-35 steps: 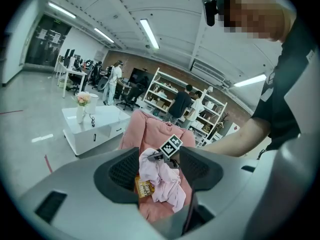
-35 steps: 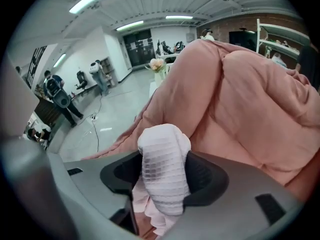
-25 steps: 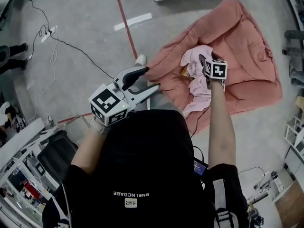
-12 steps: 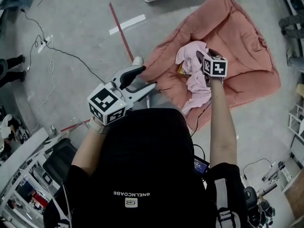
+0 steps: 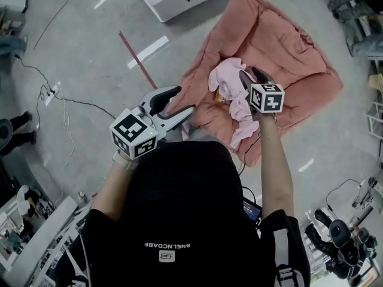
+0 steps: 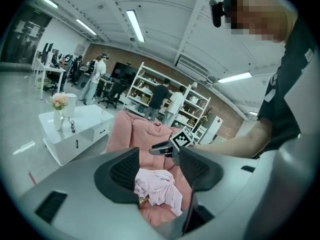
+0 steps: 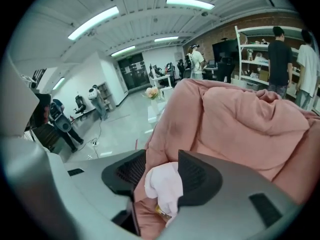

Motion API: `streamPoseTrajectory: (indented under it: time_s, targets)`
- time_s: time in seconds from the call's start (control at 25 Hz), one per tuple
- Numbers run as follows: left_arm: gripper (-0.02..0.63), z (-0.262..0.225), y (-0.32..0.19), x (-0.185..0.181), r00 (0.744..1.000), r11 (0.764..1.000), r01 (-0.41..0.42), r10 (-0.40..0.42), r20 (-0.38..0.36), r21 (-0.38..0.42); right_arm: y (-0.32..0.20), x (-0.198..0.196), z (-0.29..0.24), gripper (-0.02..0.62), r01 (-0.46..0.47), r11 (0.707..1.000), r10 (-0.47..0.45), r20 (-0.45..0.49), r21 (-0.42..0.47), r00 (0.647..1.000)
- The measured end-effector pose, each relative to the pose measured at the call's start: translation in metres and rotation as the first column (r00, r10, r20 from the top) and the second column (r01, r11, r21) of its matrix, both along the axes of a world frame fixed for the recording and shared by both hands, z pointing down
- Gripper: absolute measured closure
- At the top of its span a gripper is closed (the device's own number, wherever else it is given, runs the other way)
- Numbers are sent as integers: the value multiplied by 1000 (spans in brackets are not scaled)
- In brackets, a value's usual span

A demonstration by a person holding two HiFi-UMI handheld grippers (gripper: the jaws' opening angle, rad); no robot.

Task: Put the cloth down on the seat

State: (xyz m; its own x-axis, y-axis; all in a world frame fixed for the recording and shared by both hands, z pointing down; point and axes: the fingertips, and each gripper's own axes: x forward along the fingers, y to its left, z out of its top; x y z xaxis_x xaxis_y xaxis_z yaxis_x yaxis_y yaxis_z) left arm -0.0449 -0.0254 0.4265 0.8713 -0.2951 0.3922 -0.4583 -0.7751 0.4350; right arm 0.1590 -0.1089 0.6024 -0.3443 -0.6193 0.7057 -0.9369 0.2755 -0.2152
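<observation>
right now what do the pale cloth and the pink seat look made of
cloth: thin, soft fabric, matte pale pink, perhaps cotton knit; it crumples into small limp folds.
seat: padded textile cover, matte salmon, probably soft-filled; it bulges in thick rounded folds and sags in the middle.

shirt (image 5: 179, 208): black, short sleeves, white lettering | left claw (image 5: 183, 100): grey, black-white marker cube (image 5: 134, 134)

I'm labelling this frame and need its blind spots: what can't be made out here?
- Yellowish item on the seat: mostly under the cloth in every view; unidentifiable.
- Cloth's middle: under the right gripper, whose closing jaws straddle it, head view.
- Seat's near edge: partly behind the person, head view.
</observation>
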Motion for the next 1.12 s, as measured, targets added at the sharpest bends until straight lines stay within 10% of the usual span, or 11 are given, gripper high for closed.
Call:
streamPoseTrajectory:
  time_s: [0.48, 1.12]
  targets:
    - [523, -41, -64, 60, 955, 958, -272, 280, -102, 91, 18, 16, -125, 495, -253, 936, 245, 65, 244, 967]
    - [577, -93, -28, 134, 792, 801, -559, 592, -146, 215, 139, 31, -248, 497, -559, 700, 562, 139, 444, 815]
